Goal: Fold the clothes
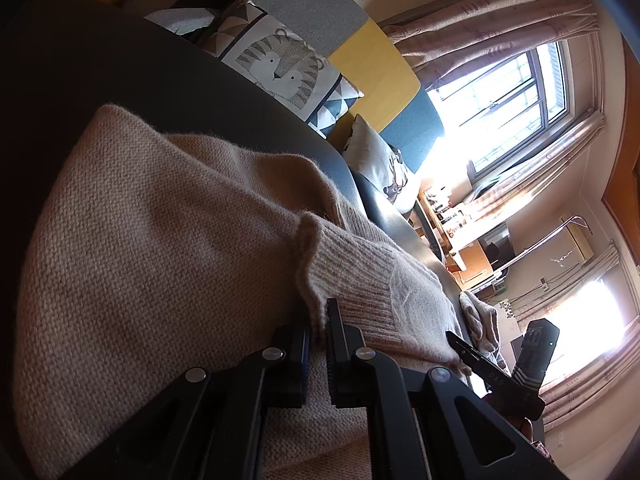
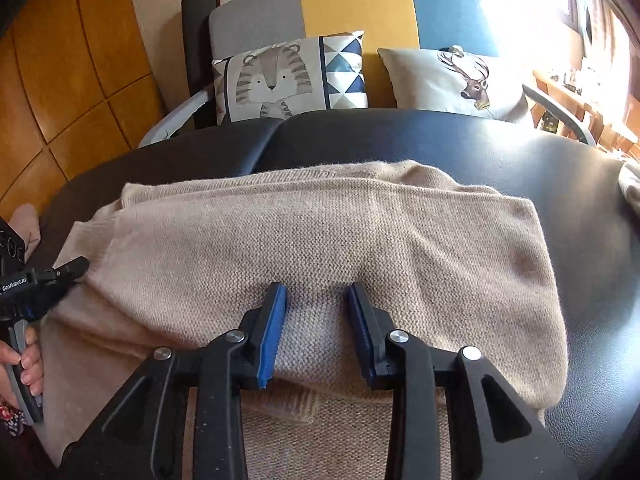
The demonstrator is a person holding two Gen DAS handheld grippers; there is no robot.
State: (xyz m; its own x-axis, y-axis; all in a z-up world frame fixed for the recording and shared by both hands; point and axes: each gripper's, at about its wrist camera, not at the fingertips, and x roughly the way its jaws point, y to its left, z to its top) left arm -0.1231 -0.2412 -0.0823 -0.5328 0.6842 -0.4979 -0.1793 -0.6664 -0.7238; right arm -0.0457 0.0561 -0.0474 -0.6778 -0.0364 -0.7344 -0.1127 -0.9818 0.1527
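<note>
Sweater (image 2: 320, 240) lies partly folded on black cushion (image 2: 580, 184); left gripper (image 1: 318, 320) pinches its ribbed cuff (image 1: 348, 280), right gripper (image 2: 316, 300) hovers spread. Loose knit could slip, undoing the fold.

The sweater (image 2: 304, 240) runs off the bottom edge behind the right gripper (image 2: 316, 332); window (image 1: 516, 96) glare washes out the desk clutter (image 1: 448, 212), too small to identify.

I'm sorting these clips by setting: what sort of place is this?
Most likely a home living room: a sofa with a tiger cushion, curtains at a window, and a beige sweater on a black padded surface.
</note>
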